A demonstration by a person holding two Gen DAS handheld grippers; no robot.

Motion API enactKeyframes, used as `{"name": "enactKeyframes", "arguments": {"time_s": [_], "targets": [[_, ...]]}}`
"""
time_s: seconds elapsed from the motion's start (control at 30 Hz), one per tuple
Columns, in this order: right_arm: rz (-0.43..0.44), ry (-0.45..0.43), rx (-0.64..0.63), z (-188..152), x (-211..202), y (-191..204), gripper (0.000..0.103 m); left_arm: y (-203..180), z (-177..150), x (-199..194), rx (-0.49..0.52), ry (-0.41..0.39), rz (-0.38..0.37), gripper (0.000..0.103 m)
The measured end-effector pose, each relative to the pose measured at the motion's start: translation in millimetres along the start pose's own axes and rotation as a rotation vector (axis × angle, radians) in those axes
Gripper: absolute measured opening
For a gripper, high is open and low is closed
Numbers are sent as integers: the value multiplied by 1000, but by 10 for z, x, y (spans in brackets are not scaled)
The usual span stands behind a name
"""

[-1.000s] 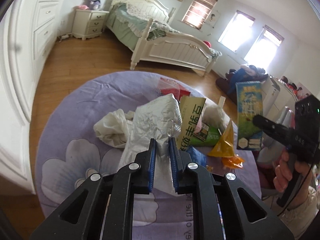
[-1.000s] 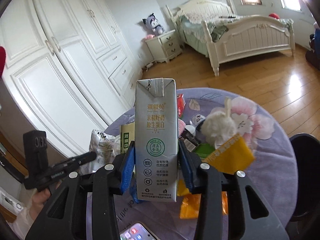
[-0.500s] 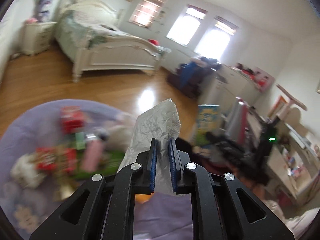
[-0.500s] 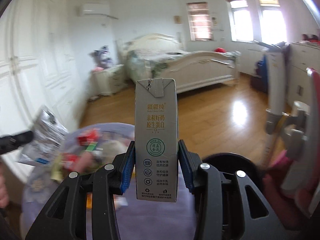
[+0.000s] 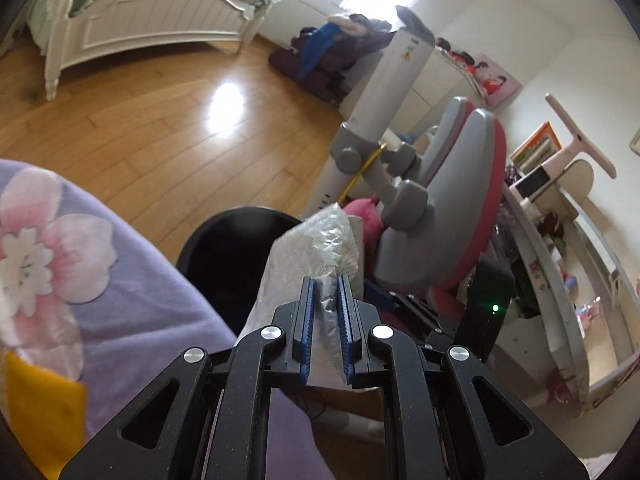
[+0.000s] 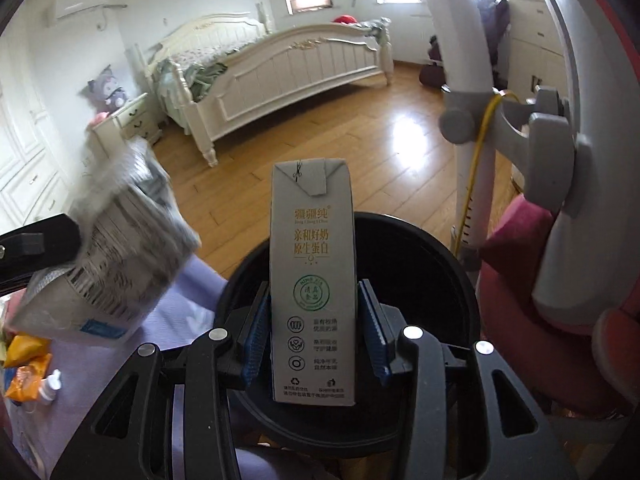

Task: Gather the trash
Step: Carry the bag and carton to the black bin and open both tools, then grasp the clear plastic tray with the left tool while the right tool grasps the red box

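My left gripper [image 5: 323, 294] is shut on a crumpled silver foil bag [image 5: 310, 252] and holds it at the near rim of a black trash bin [image 5: 228, 256]. The same bag [image 6: 108, 264] shows blurred at the left of the right wrist view, beside the bin. My right gripper [image 6: 314, 308] is shut on a tall grey milk carton [image 6: 312, 276], upright, directly above the open black bin [image 6: 440, 280].
A round table with a purple floral cloth [image 5: 132, 300] lies left of the bin, with orange wrappers [image 6: 28, 360] and a small bottle [image 6: 50, 388] on it. A grey-and-pink chair [image 5: 452, 208] stands right of the bin. A white bed [image 6: 280, 68] stands across the wooden floor.
Both grippers have swung right from the trash pile on the table to the black bin, each still holding its item. The carton now hangs over the bin's opening.
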State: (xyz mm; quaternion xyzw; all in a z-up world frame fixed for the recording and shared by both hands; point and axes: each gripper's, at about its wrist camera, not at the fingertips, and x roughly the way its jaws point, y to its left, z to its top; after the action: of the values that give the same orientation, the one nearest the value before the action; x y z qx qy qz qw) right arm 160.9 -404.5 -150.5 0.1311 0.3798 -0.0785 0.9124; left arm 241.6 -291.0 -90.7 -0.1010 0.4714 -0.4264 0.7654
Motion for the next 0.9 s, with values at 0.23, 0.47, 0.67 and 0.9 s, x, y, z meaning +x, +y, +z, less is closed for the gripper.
{"name": "enactKeyframes", "arguments": {"time_s": [0.23, 0.47, 0.67, 0.9], "targets": [[24, -19, 37, -32, -161, -49, 78, -230, 13, -301, 53, -90, 106, 70], [154, -101, -79, 45, -630, 507, 78, -176, -309, -1483, 14, -229, 203, 77], [321, -135, -238, 186, -980, 1287, 80, 357, -757, -2639, -107, -346, 344, 77], [552, -3, -302, 439, -856, 2340, 80, 1331, -953, -3419, -289, -363, 475, 77]]}}
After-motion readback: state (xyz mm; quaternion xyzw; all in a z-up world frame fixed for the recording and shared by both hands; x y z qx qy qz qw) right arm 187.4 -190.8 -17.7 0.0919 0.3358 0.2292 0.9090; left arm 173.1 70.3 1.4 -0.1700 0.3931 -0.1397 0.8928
